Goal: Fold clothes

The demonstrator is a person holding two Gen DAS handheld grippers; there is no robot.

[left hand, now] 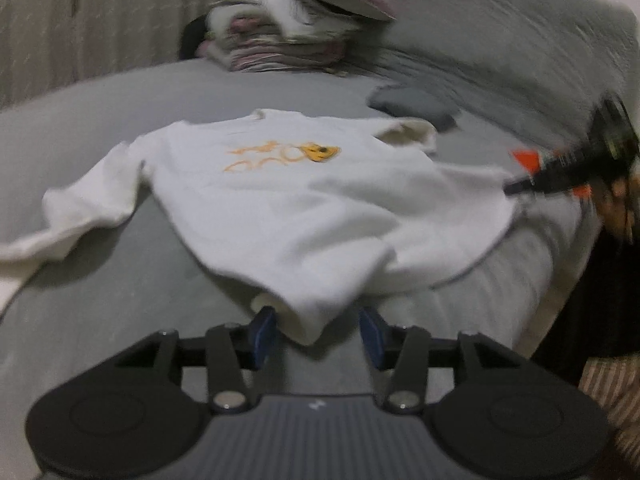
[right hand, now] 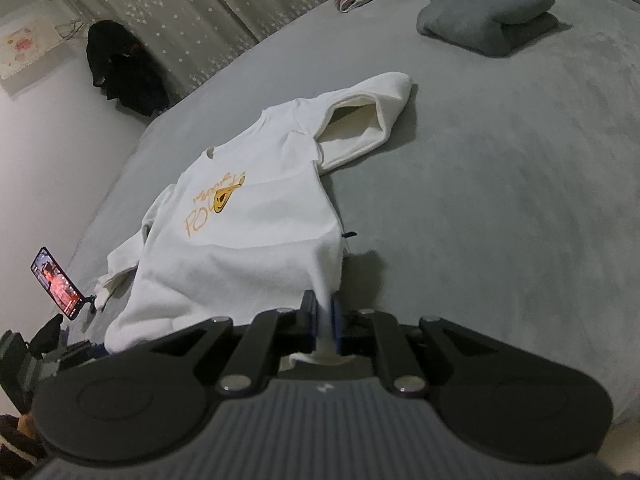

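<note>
On sweatshirt [right hand: 248,248] chest: orange print [right hand: 214,206], "PO" legible.

You are working over a bed [right hand: 500,208] covered in a grey sheet, and a white sweatshirt [right hand: 248,236] with an orange print lies spread on it, chest up, its hem at the near edge. Toward the far side a folded grey garment [right hand: 486,14] sits well apart from it. A striped pile of bedding [left hand: 288,28] rests at the far edge.
</note>
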